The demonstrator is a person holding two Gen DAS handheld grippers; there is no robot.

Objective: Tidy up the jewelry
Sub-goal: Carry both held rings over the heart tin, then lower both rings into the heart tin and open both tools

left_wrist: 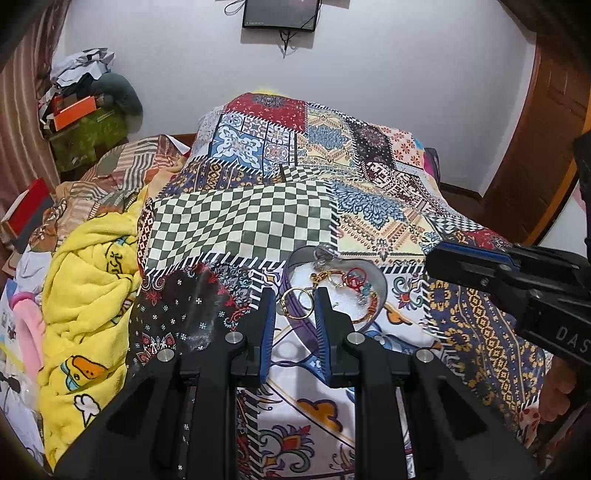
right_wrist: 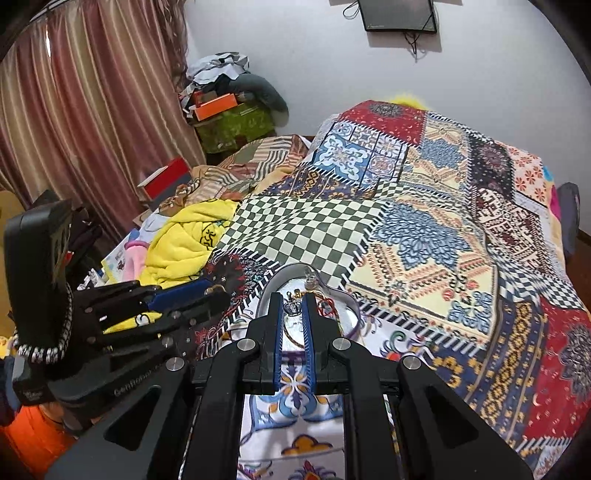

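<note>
On the bed, a patchwork bedspread (left_wrist: pixel 384 206) carries a heart-shaped dish (left_wrist: pixel 376 282) near its front edge, grey-rimmed with a white inside. In the dish lies a tangle of jewelry: red rings (left_wrist: pixel 355 276), a gold chain (left_wrist: pixel 325 276) and something silvery at the far rim (left_wrist: pixel 322 254). The left gripper (left_wrist: pixel 294 301) points at the near left rim of the dish, its jaws spread a little with a pair of gold hoop rings (left_wrist: pixel 297 300) sitting between the blue pads (left_wrist: pixel 266 325); whether the pads actually touch the rings I cannot tell. The right gripper (right_wrist: pixel 293 314) reaches over the dish from the front, its jaws drawn close, and a small silver crown charm (right_wrist: pixel 293 308) sits between the fingertips, seemingly pinched, with a red string piece (right_wrist: pixel 327 306) just to its right inside the dish. From the left camera the right gripper shows at the right edge, above the bedspread. A crumpled yellow blanket (left_wrist: pixel 92 266) lies along the left edge of the bed, a striped curtain (right_wrist: pixel 85 110) hangs beyond it, and a dark screen (left_wrist: pixel 280 13) is mounted on the far wall.
</note>
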